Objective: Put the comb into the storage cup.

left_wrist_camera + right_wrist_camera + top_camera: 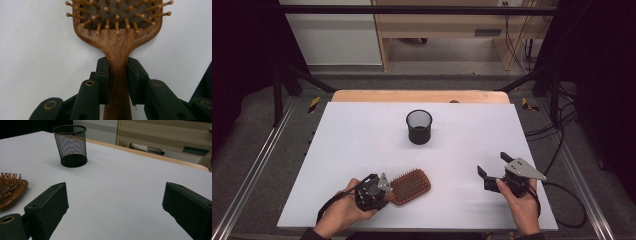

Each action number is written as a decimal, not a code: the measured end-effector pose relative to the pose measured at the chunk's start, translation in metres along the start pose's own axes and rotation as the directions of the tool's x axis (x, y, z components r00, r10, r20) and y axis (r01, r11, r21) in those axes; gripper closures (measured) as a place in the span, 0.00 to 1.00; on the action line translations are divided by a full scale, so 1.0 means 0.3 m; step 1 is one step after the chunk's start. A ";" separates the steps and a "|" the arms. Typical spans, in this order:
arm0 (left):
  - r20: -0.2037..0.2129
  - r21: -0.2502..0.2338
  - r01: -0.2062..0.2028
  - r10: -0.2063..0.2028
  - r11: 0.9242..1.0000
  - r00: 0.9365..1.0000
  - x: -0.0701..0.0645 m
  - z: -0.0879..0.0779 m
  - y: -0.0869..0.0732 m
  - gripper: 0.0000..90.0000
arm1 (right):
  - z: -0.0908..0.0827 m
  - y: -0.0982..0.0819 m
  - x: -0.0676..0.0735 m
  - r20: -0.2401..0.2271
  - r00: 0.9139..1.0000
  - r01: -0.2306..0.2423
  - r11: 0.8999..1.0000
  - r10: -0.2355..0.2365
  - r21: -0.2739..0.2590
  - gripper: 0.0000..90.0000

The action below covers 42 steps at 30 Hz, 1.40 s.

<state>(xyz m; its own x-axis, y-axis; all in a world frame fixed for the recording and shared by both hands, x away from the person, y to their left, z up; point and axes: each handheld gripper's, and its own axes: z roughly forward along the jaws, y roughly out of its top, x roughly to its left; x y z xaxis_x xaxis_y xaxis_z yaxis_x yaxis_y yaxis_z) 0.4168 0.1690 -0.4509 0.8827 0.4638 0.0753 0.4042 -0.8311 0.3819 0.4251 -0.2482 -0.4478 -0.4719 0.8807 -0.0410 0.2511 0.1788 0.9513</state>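
A wooden hairbrush (411,186) lies bristles up on the white table (362,145) near its front edge. My left gripper (384,192) is shut on the brush's handle (117,75); both black pads (103,75) press its sides just below the paddle head (117,22). To the right, my right gripper (493,166) stands open above the table with nothing between its fingers (47,207). The brush head (10,190) shows at the left edge of the right gripper view.
A black mesh cup (419,126) stands upright at the table's middle back, also seen as the cup (71,145) ahead of the right gripper. The table's wooden far edge (419,96) borders a floor with cables at the right.
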 end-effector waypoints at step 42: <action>-0.170 -0.564 0.040 -0.164 0.825 0.972 0.040 -0.033 0.031 0.81 | 0.081 0.047 0.181 -0.202 0.965 -0.163 0.986 0.168 0.041 0.06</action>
<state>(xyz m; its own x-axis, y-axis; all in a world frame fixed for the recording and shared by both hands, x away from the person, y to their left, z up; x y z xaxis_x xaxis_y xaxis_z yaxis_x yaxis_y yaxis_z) 0.4287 0.1698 -0.4372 0.7506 0.6391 0.1676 0.2336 -0.4939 0.8375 0.4238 -0.1872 -0.4439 -0.5834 0.7915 0.1821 0.3589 0.0501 0.9320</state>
